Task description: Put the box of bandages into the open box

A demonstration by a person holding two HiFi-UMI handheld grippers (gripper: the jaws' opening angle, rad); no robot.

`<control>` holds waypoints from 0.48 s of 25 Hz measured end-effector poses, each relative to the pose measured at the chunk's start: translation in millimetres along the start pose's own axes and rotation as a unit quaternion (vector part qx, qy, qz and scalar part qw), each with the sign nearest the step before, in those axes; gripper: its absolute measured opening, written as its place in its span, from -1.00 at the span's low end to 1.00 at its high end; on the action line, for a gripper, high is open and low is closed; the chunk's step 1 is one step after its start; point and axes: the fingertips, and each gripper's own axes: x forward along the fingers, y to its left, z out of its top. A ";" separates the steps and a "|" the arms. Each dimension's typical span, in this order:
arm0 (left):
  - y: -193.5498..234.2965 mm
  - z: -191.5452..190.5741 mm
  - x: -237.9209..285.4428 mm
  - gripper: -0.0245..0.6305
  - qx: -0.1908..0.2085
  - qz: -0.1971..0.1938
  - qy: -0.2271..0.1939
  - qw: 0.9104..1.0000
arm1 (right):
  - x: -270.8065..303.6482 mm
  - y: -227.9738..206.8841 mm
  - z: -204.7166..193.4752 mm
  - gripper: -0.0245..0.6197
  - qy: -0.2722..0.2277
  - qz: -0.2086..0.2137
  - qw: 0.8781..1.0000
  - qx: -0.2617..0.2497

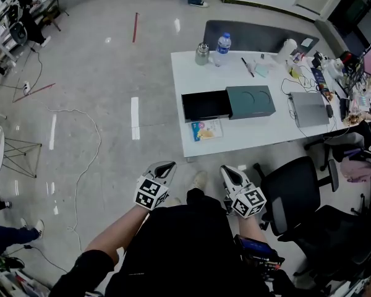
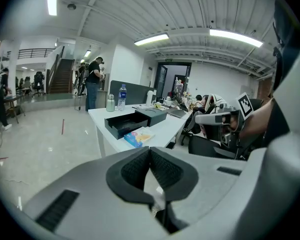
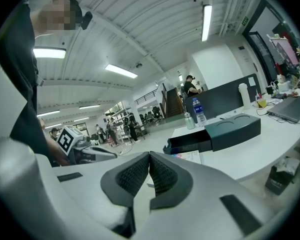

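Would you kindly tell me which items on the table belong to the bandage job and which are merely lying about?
For the job:
box of bandages
open box

Just lying about:
water bottle
metal flask
laptop
pen
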 end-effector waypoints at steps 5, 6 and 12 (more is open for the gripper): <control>9.0 18.3 30.2 -0.90 0.009 -0.008 0.008 1.000 | 15.3 -28.5 12.2 -0.84 0.005 -0.003 1.000 0.002; 10.9 21.6 36.4 -0.90 0.009 -0.009 0.009 1.000 | 17.9 -34.1 14.5 -0.84 0.006 -0.003 1.000 0.002; 18.3 40.0 71.7 -0.90 0.014 -0.016 0.023 1.000 | 35.7 -64.6 29.9 -0.84 0.011 -0.001 1.000 0.003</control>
